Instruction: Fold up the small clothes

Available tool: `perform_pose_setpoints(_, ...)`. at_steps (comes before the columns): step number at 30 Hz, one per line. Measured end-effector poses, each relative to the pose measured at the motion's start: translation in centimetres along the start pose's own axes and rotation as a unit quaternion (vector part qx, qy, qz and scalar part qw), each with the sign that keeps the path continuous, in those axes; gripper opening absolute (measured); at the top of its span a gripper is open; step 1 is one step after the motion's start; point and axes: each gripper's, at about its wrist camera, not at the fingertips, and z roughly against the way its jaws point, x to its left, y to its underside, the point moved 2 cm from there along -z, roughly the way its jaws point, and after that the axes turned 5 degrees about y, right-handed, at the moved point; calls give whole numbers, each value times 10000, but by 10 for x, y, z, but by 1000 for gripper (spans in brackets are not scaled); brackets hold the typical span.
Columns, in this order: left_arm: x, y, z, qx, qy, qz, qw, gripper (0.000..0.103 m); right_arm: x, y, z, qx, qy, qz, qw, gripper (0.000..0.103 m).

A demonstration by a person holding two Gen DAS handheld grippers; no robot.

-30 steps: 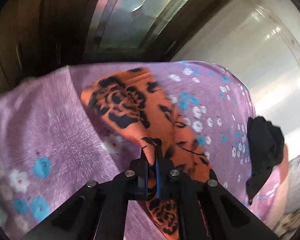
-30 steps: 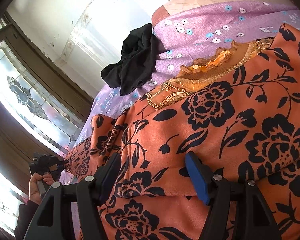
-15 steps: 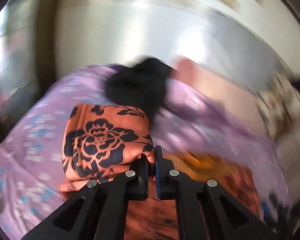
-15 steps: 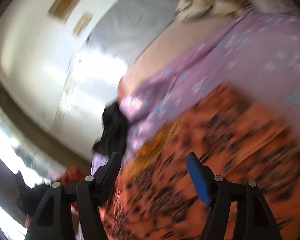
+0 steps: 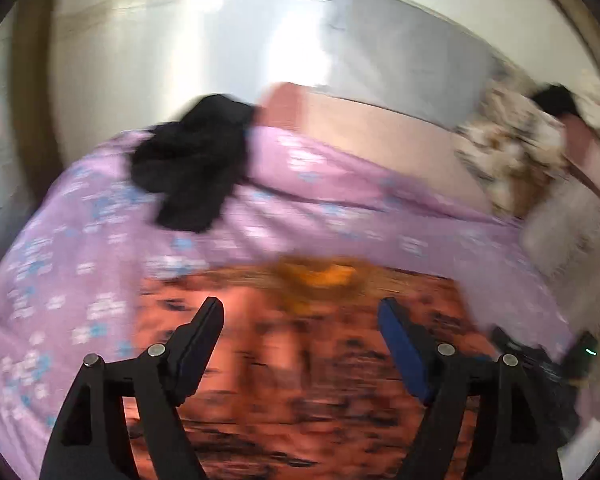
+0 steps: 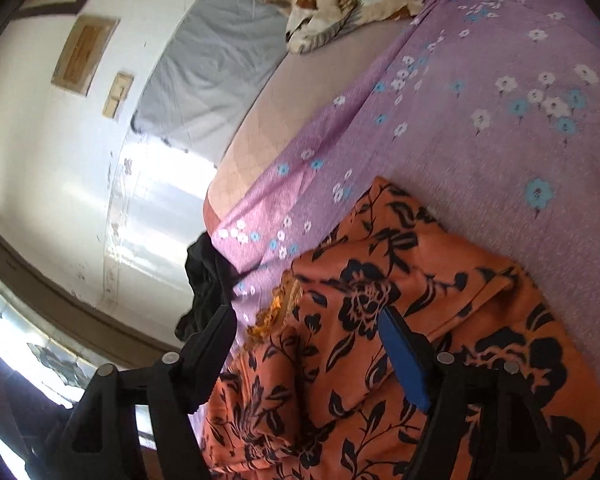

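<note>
Orange floral garment [image 6: 400, 320] flat on bedsheet [image 6: 500, 120], collar toward wall; both jaws opening, empty.

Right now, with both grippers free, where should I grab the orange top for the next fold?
Probably the free edge of the orange top lying out on the purple sheet, away from the gold neckline. That edge lies flat and bare on the sheet, so the right gripper, its jaws opening and empty, could come in low from the sheet side. The left view is too blurred to judge.
</note>
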Motion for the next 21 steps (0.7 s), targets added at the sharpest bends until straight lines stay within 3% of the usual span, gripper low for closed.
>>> perform_pose_setpoints(2,35,7,-11,165,-897,51,9958,80,7,11,-8,256,36,192,9995,77)
perform_pose_setpoints(4,64,16,-33,364,-1475,122,9883,80,24,21,-13,400,162,603,9972,77)
perform_pose_setpoints(6,97,30,-62,1026,-1888,301,9762,80,57,40,-23,586,672,1707,9813,77)
perform_pose_setpoints(7,107,35,-72,1290,-1928,427,9718,80,67,49,-30,741,891,2133,9701,77)
perform_pose_setpoints(11,140,52,-98,1999,-1817,1077,9568,80,96,96,-51,1344,1675,3866,8969,77)
perform_pose_setpoints(15,140,52,-98,2056,-1542,1089,9603,80,110,122,-61,1152,2216,4968,8311,77)
perform_pose_setpoints(17,142,53,-101,2130,-1308,1202,9608,80,118,123,-74,970,2444,5091,8196,77)
perform_pose_setpoints(19,140,57,-104,2219,-1220,1260,9592,80,126,119,-94,811,2558,5050,8203,76)
perform_pose_setpoints(21,138,60,-104,2253,-1222,1179,9594,80,128,114,-115,733,2844,5119,8073,72)
